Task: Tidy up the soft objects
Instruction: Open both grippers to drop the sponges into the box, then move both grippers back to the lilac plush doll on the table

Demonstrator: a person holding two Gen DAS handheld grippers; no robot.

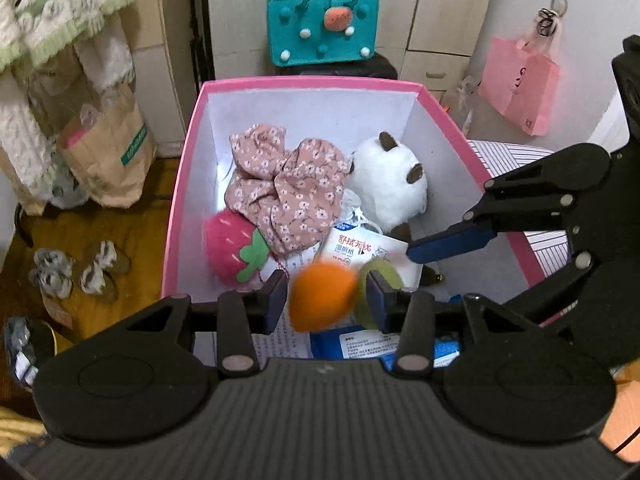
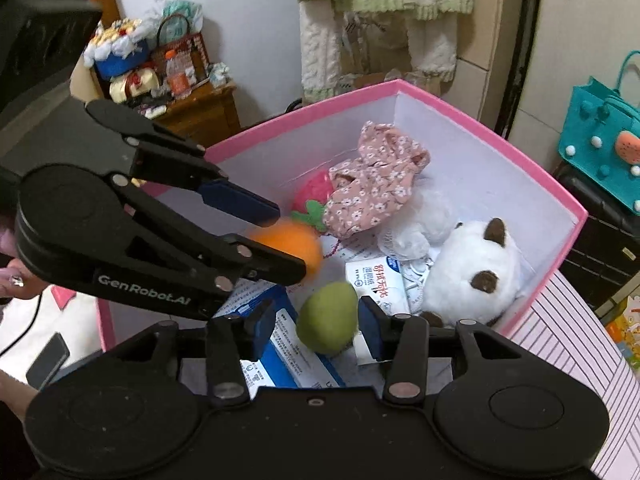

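Observation:
A pink box [image 1: 312,85] [image 2: 472,118] holds a floral cloth [image 1: 288,184] [image 2: 372,188], a strawberry plush [image 1: 232,246] [image 2: 314,198], a white plush animal [image 1: 390,182] [image 2: 472,268] and tissue packs [image 1: 360,250] [image 2: 380,280]. My left gripper [image 1: 326,296] [image 2: 280,240] is open above the box; a blurred orange soft fruit [image 1: 322,296] [image 2: 292,244] sits between its fingers, apart from the pads. My right gripper [image 2: 318,320] [image 1: 444,246] is open too, with a green soft fruit [image 2: 328,318] [image 1: 380,276] between its fingers, not gripped.
A teal felt bag [image 1: 322,24] [image 2: 604,148] stands on a black case behind the box. A pink bag [image 1: 520,84] hangs at the right. Paper bags [image 1: 108,152] and slippers [image 1: 72,272] lie on the floor to the left. A cluttered wooden cabinet [image 2: 192,108] stands beyond.

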